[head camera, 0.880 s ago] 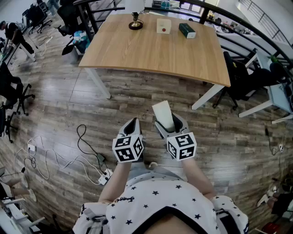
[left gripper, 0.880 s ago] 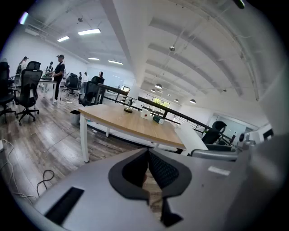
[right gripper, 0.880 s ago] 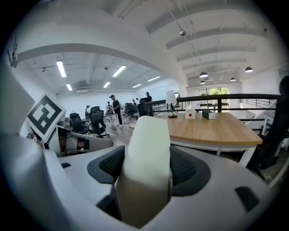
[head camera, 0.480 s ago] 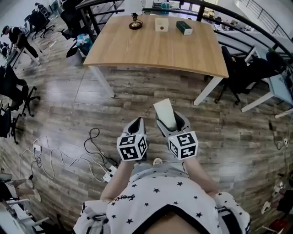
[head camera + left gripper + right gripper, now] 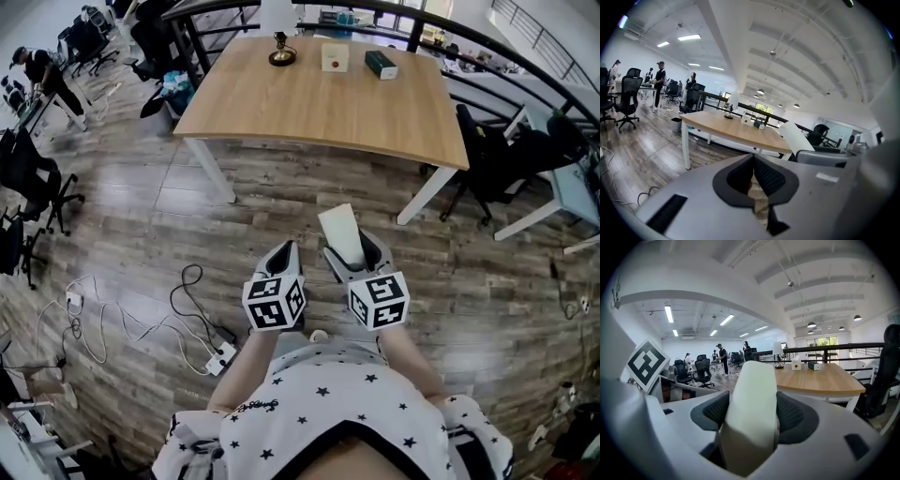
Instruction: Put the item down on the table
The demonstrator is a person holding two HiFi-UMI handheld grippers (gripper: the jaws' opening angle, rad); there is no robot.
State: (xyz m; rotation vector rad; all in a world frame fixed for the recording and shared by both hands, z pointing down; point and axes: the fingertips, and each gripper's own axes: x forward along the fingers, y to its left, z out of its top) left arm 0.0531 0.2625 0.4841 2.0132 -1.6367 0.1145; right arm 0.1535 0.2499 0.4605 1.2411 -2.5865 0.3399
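My right gripper is shut on a pale off-white flat item that sticks out forward past its jaws; in the right gripper view the item fills the gap between both dark pads. My left gripper hangs beside it with its jaws shut and nothing between them. Both are held over the wood floor, some way short of the wooden table. The table lies ahead and to the right in the right gripper view.
On the table's far edge stand a lamp base, a small white box and a dark green box. White cables and a power strip lie on the floor at left. Office chairs stand right of the table; people stand far left.
The table has shifted slightly in the head view as the person steps. Both grippers keep their pose and the right one still holds the item.
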